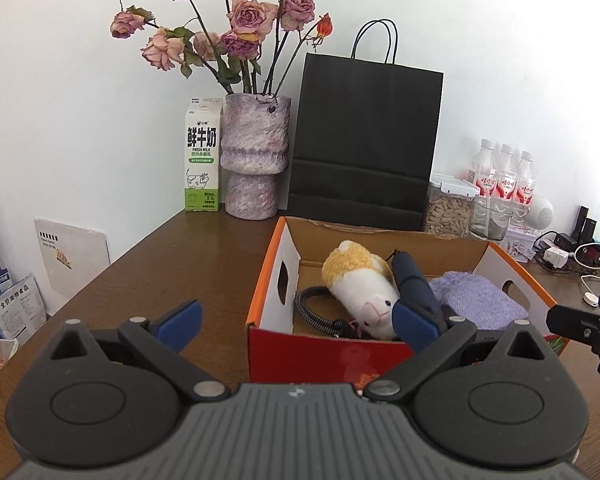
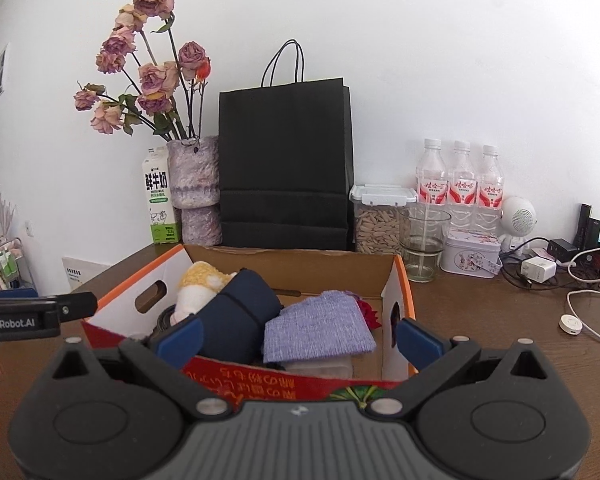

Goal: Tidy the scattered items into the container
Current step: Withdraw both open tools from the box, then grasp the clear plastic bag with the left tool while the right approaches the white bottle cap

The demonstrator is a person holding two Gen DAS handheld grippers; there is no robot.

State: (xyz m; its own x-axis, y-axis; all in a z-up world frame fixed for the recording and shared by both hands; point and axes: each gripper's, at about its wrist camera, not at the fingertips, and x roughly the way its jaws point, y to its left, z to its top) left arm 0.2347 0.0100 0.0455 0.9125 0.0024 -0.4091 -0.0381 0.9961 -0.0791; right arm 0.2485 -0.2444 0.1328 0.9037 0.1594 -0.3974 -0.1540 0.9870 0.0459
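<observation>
While both hand-held grippers point(image 1: 300, 320) point(image 2: 300, 340) gape wide and empty, the filled box point(image 2: 404, 280) sits just ahead.

My left gripper point(image 1: 300, 322) and right gripper point(image 2: 298, 338) are black with blue finger pads point(image 2: 180, 340). The cardboard box point(image 1: 328, 354) is red outside with an orange rim, white and plain brown inside. In it lie a white and yellow plush toy point(image 1: 360, 284), a navy folded umbrella point(image 2: 240, 316), a lavender woven cloth point(image 2: 318, 328) and a black-and-white speckled cord point(image 1: 314, 308). The table point(image 1: 180, 264) is dark brown. Behind stand a black paper bag point(image 1: 366, 140), a mottled purple vase point(image 1: 256, 160) of faded pink roses point(image 1: 236, 20), and a white and green milk carton point(image 1: 203, 156).
</observation>
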